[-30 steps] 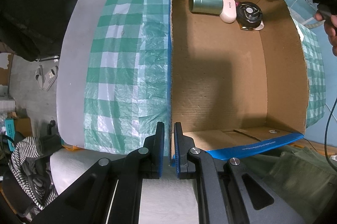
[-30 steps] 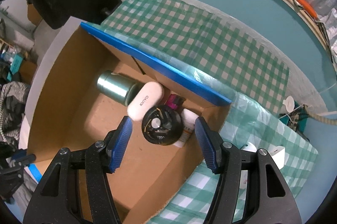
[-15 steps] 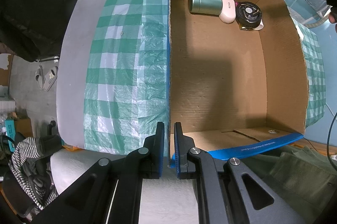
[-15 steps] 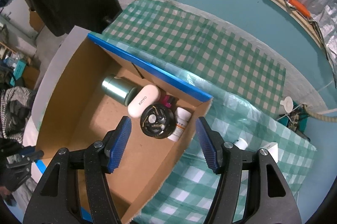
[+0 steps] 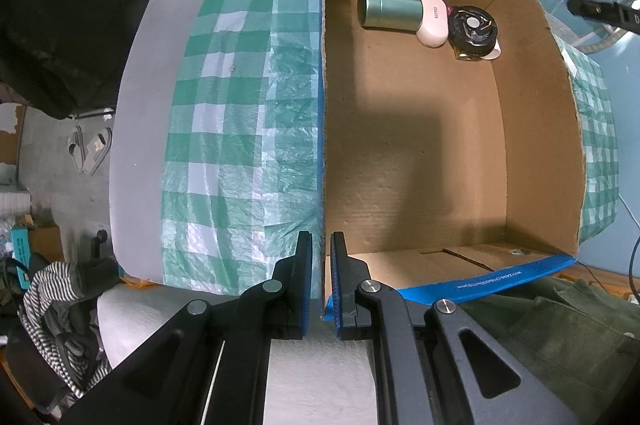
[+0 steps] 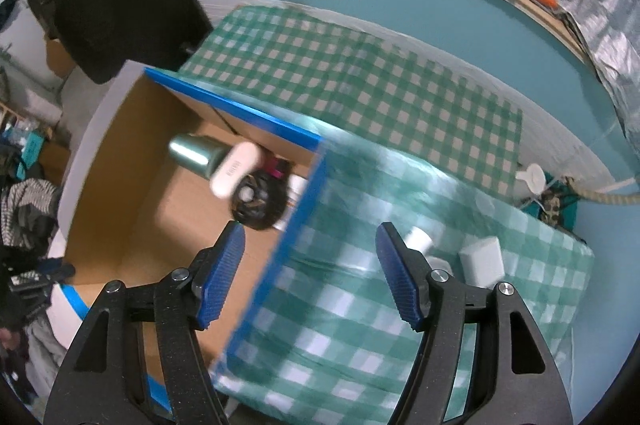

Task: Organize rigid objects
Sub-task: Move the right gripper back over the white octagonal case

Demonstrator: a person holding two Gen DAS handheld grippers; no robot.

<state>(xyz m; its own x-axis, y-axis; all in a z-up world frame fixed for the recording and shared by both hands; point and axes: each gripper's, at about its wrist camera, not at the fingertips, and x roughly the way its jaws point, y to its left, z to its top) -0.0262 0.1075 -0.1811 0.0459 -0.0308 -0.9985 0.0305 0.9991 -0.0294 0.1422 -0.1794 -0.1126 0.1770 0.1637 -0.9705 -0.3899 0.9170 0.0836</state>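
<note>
Since earlier: right gripper [image 6: 312, 273] has drifted off the box [image 5: 532, 145] over the cloth [image 6: 360, 305], jaws just widening, nothing between | left gripper [image 5: 321, 281] pinches box wall | we count four in the far corner: one green canister [image 5: 390, 8], one white case [image 5: 432, 20], one black disc [image 5: 473, 30], one bottle [image 5: 495, 52].

- The cardboard box [image 5: 408, 153] under the left gripper [image 5: 321, 289] is matt brown corrugated board, its rim edged with glossy blue tape.
- At the box's far end from that gripper, the green canister [image 5: 390, 8] has a smooth, brushed metallic sheen.
- Touching it, the white case [image 5: 432, 20] looks like smooth, glossy plastic.
- Next to that, the black round device [image 5: 473, 29] appears to be hard plastic with a shiny metal centre.
- The checked tablecloth [image 6: 360, 305] below the right gripper [image 6: 311, 275] is thin, crinkled, shiny plastic sheet.
- Both grippers have matt black frames and ribbed blue pads [image 6: 224, 277].
</note>
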